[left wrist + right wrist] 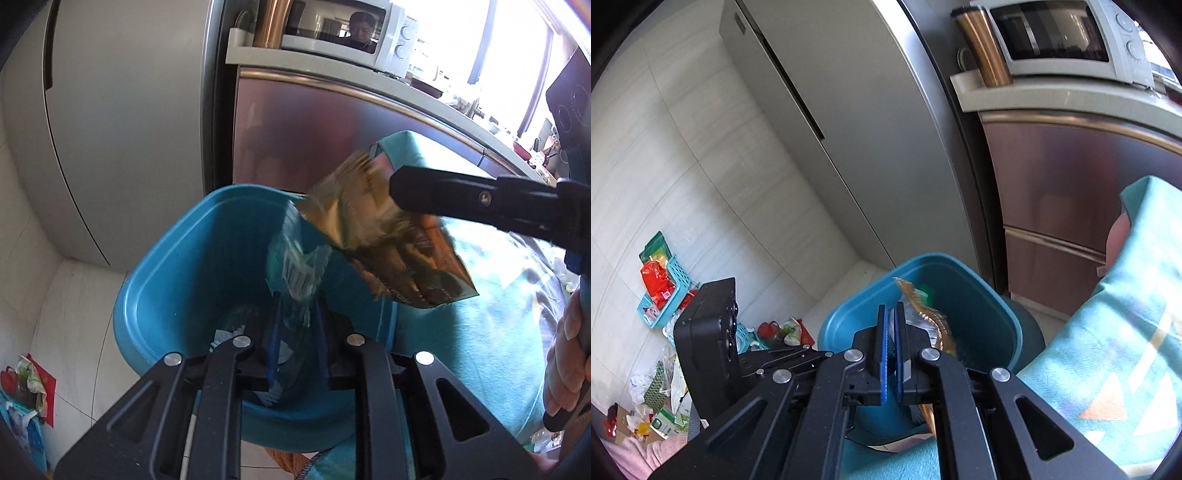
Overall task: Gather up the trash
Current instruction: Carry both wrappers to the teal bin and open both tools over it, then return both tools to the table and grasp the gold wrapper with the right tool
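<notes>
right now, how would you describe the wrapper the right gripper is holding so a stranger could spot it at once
Start at the tall grey fridge; in front of it stands a teal bin. Above the bin's rim, the right gripper has its jaws closed on a crinkled gold-and-brown snack wrapper. Unlike the small, clear, bluish wrapper in the left gripper, it is larger, opaque and warm-coloured.

Brown-gold snack bag (388, 236), crumpled, blurred, tilted over teal bin (155, 295). Clear teal-printed wrapper (295, 269) upright just above bin opening. Paper scraps inside bin.
</notes>
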A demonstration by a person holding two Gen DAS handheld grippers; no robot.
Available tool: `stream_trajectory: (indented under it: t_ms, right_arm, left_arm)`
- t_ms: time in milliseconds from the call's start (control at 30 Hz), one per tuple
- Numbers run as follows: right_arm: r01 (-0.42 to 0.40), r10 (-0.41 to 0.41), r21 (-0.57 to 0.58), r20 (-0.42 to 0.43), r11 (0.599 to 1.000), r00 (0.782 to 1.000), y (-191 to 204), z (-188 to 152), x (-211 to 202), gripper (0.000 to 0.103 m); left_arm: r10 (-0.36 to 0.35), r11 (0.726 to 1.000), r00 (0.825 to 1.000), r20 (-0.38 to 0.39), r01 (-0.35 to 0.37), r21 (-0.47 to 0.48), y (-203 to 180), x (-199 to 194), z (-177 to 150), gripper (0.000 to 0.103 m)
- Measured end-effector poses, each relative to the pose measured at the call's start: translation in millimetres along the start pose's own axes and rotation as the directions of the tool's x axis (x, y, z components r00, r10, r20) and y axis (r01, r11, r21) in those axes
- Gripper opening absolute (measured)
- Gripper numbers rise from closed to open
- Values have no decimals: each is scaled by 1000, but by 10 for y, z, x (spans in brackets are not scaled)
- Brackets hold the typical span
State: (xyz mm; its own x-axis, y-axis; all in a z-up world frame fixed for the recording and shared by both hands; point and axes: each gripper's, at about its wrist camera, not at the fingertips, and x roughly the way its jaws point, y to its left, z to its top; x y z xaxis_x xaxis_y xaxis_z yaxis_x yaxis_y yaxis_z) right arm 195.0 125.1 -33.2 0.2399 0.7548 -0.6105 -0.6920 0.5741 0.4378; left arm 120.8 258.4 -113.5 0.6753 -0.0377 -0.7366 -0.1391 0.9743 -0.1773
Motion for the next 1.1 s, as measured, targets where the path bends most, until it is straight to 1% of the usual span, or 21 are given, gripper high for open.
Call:
stream_trajectory:
  t_ms: [200, 267, 367, 467, 533, 567, 600, 633, 667, 700, 800, 900, 1000, 1100]
  right_arm:
    - [16, -15, 23, -22, 1000, 1000, -70, -45, 73, 7]
    - [12, -11, 28, -26, 1000, 1000, -96, -61, 57, 8]
    - [13, -12, 31, -8, 999, 1000, -120, -95, -46, 9]
    - [8, -9, 30, 20, 1000, 1000, -135, -139, -208, 15]
    - [5, -6, 19, 45, 1000, 999, -124, -191, -362, 18]
    - [10, -11, 10, 57, 1000, 998, -122, -195, -420, 20]
    - [19, -19, -4, 69, 1000, 997, -106, -233, -507, 21]
    - [32, -31, -16, 86, 999, 996, -98, -280, -610, 26]
    - [47, -44, -21, 100, 999, 994, -101, -326, -713, 33]
    - [59, -56, -25, 115, 998, 992, -107, -369, -814, 36]
    - [103, -99, -14, 164, 995, 981, -182, -508, -1168, 37]
    - [158, -156, 10, 222, 987, 962, -269, -655, -1534, 39]
    - [214, -221, 57, 268, 975, 938, -363, -850, -1898, 40]
    - [281, -303, 115, 300, 953, 905, -469, -1074, -2229, 40]
  left_arm:
    - [14, 999, 1000, -8, -14, -37, 65, 95, 17, 17]
    - [18, 999, 1000, -5, -18, -43, 79, 99, 22, 16]
    - [16, 999, 1000, 13, -15, -46, 75, 49, 3, 17]
    - [11, 999, 999, 52, -9, -38, 21, -73, -26, 22]
    - [8, 1000, 996, 92, -6, -23, -43, -181, -20, 30]
    - [2, 1000, 994, 113, 0, -12, -93, -231, 0, 32]
    - [-9, 1000, 991, 133, 9, -1, -148, -294, 5, 35]
    - [-20, 1000, 988, 152, 18, 11, -205, -355, 9, 39]
    - [-35, 999, 984, 172, 31, 29, -278, -416, 11, 41]
    - [-53, 998, 981, 187, 45, 47, -348, -470, 9, 43]
    - [-125, 989, 968, 218, 104, 108, -623, -603, -7, 48]
    - [-201, 970, 955, 218, 163, 179, -961, -669, -40, 49]
    - [-279, 940, 940, 195, 226, 257, -1363, -680, -75, 51]
    - [-345, 904, 925, 159, 282, 322, -1761, -647, -131, 52]
